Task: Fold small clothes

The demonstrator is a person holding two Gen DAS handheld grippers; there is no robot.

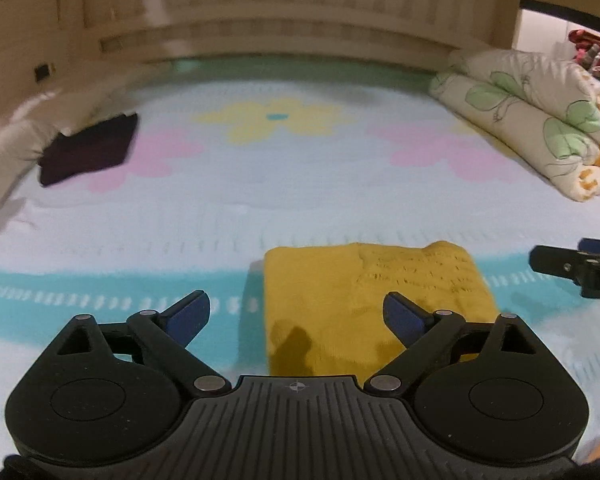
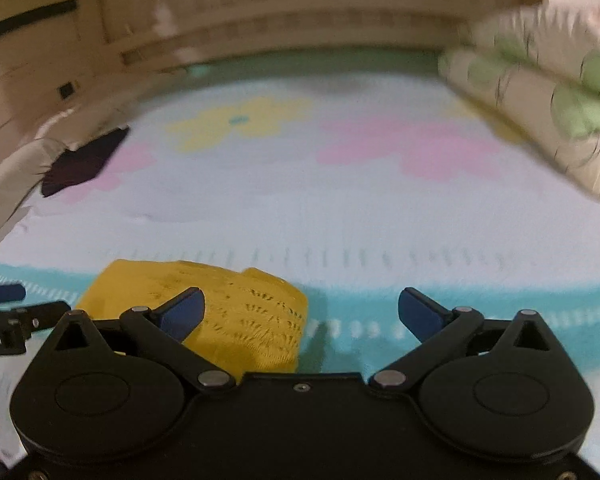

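Folded yellow garment (image 1: 364, 300) lies flat on flowered sheet (image 1: 260, 200).

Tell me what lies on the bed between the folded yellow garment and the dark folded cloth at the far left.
Nothing: between the yellow garment and the dark cloth, the left wrist view shows only bare flowered bedsheet.

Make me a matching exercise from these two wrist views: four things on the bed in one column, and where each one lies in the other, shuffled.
Things:
1. yellow garment
2. dark garment
3. floral quilt
4. yellow flower print

Places:
A. far left, by the bed's edge
B. far right, rolled up
C. near, folded, just ahead of the open left gripper
D. far middle of the sheet

Pairs: 1-C, 2-A, 3-B, 4-D
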